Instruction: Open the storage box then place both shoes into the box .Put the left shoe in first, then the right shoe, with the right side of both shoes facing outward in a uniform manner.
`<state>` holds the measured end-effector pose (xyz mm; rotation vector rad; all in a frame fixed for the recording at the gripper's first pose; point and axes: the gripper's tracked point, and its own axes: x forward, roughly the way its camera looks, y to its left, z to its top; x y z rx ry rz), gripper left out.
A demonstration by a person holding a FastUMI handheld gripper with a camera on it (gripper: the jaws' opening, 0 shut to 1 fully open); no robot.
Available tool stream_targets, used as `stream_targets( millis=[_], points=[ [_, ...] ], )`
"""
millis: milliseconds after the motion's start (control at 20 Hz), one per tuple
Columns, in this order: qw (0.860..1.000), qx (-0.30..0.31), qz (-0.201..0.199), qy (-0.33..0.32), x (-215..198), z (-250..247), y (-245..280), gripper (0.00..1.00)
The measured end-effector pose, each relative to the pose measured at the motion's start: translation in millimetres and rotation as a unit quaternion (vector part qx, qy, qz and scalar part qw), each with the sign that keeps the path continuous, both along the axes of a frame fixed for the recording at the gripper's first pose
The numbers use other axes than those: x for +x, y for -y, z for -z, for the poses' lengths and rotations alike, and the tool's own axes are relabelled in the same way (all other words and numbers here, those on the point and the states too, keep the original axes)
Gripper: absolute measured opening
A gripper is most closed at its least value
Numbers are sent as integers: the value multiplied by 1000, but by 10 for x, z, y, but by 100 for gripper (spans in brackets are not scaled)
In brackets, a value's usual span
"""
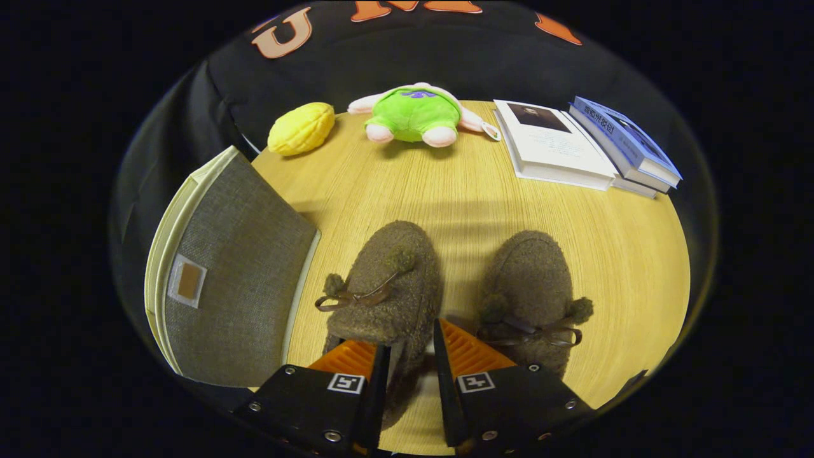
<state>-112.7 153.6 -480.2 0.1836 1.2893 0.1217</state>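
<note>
The claw (410, 356) is seen partly open, its 2 fingers straddling the heel-side wall of the left fuzzy slipper (388, 286), though firm pressure cannot be confirmed. The slipper's long axis runs straight ahead from the claw. The right slipper (531, 292) lies just beside it on the table (636, 254). The grey storage box (235, 286) stands left of the slippers; its interior is hidden.

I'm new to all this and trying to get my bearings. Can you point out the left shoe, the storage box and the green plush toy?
left shoe (388, 280): gripper view, on its fuzzy upper by the bow.
storage box (238, 286): gripper view, on its grey fabric panel.
green plush toy (413, 113): gripper view, on its green body.
</note>
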Motion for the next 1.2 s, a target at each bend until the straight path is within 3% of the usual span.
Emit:
stream_targets(
  millis=[150, 400, 750, 1200],
  points=[
    [1000, -23, 13, 4, 64, 69, 43, 31],
    [998, -15, 58, -22, 50, 61, 48, 4],
    [996, 23, 85, -12, 164, -464, -72, 4],
    [996, 25, 63, 51, 534, -1396, -459, 3]
  ],
)
